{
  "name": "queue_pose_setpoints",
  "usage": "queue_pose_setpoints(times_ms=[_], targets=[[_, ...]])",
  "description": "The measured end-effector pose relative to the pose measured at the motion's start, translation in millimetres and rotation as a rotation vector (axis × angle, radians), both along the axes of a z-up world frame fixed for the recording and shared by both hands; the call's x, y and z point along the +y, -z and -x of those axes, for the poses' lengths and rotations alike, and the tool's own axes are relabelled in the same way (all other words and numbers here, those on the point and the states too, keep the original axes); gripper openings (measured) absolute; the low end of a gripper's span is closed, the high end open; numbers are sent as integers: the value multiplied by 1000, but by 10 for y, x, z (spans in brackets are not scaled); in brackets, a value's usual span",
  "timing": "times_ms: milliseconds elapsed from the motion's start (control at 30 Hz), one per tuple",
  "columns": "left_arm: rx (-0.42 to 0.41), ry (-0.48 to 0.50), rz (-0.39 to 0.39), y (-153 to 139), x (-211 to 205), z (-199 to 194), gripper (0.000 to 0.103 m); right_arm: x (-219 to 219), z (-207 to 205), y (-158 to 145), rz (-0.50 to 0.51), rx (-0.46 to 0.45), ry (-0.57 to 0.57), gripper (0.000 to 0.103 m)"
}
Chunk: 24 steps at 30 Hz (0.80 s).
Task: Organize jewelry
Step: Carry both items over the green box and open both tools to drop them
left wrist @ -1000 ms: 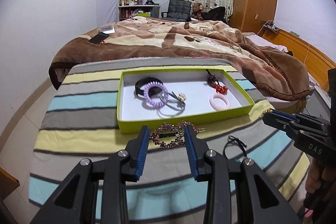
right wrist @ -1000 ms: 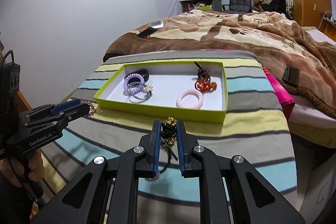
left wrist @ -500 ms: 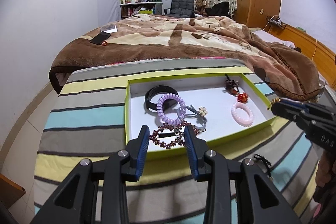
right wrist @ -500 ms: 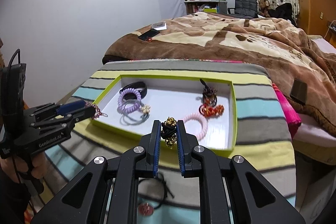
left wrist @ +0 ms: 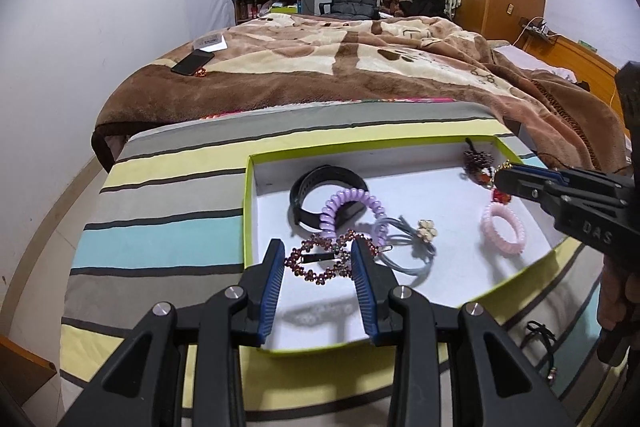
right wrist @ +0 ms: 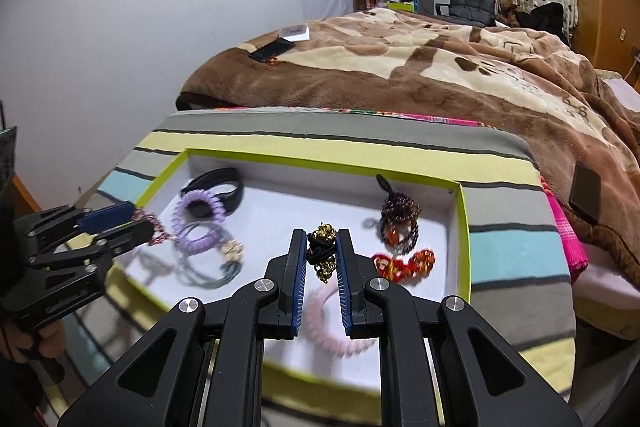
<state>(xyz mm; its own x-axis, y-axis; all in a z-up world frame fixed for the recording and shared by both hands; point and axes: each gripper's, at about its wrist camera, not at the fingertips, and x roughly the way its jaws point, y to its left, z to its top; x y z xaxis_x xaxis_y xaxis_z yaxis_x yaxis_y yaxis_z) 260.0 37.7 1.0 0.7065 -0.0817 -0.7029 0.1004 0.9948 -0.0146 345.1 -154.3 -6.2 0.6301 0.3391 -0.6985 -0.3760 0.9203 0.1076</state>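
Note:
My left gripper (left wrist: 319, 259) is shut on a dark red beaded hair clip (left wrist: 320, 259) and holds it above the near left part of the green-rimmed white tray (left wrist: 247, 211). My right gripper (right wrist: 321, 251) is shut on a black hair tie with gold beads (right wrist: 322, 247), held above the tray's (right wrist: 464, 223) middle. In the tray lie a black band (left wrist: 316, 187), a purple coil tie (left wrist: 352, 207), a grey tie with a flower (left wrist: 416, 243), a pink coil tie (left wrist: 502, 229) and dark and red beaded pieces (right wrist: 400, 223).
The tray sits on a striped cloth (left wrist: 160, 211) on a table. A black cord piece (left wrist: 540, 343) lies on the cloth near the front right. A bed with a brown blanket (left wrist: 360, 67) stands behind, with a phone (left wrist: 192, 63) on it.
Both grippers have moved forward from above the cloth to above the tray, each still holding its piece. The black cord piece stays on the cloth.

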Motion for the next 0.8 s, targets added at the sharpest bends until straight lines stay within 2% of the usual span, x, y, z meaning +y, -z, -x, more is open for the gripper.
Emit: queue_pose_setpoints(times_ms=[267, 400, 667, 800], targets=[[31, -18, -9, 100, 42, -143, 36, 53, -230, 155, 26, 51, 11, 15], [29, -16, -12, 103, 45, -173, 36, 80, -307, 242, 54, 76, 20, 15], [20, -15, -12, 98, 35, -186, 36, 78, -367, 298, 47, 101, 27, 15], [17, -20, -7, 85, 41, -196, 36, 66, -352, 302, 41, 100, 25, 23]])
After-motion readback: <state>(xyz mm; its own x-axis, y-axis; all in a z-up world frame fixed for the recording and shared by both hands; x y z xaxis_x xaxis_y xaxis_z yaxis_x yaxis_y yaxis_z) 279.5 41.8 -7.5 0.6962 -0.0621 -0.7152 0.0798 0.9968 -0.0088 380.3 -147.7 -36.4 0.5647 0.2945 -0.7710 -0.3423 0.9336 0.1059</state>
